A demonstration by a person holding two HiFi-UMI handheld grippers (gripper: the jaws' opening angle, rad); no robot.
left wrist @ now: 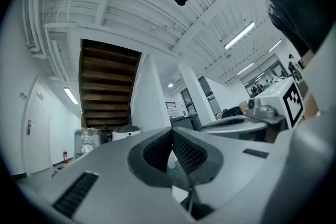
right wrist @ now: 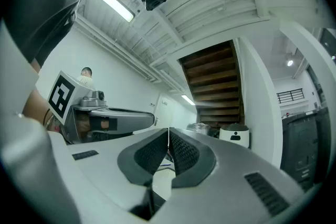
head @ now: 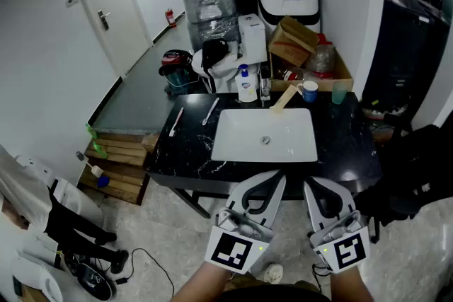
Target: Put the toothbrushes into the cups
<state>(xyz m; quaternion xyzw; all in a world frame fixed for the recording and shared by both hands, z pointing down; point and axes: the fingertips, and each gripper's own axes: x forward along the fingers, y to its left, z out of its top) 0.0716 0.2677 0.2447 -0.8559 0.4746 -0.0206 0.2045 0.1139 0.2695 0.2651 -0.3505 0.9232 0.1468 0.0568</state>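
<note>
from here the biggest risk, as i judge it, sits on the black desk [head: 347, 141] behind the white sink [head: 233, 138]: the cups stand close together among bottles and a cardboard box, so a reach over the sink could tip one or knock it into its neighbour. next, both tools are clenched with nothing held: the left hand-held gripper [head: 277, 179] [left wrist: 172, 150] and the right hand-held gripper [head: 313, 186] [right wrist: 168, 150] each show their ribbed pads pressed together, and both hang off the desk on the near side of the sink, so arriving unopened would only shove a brush along the glossy top. the smallest things carry the finest risk: the toothbrushes lie flat just left of the sink, thin and low, so the pads may skid off a handle, or nudge it over the sink's rim into the basin. counted: one desk, one sink, two hand-held grippers, three likely cups behind the sink (a clear glass [head: 265, 90] behind its middle, a white mug [head: 308, 90] and a green cup [head: 338, 93] behind its right corner), and two toothbrushes, the outer toothbrush [head: 176, 121] farther left of the sink, the inner toothbrush [head: 210, 112] just beside its left edge, none yet in a cup
</note>
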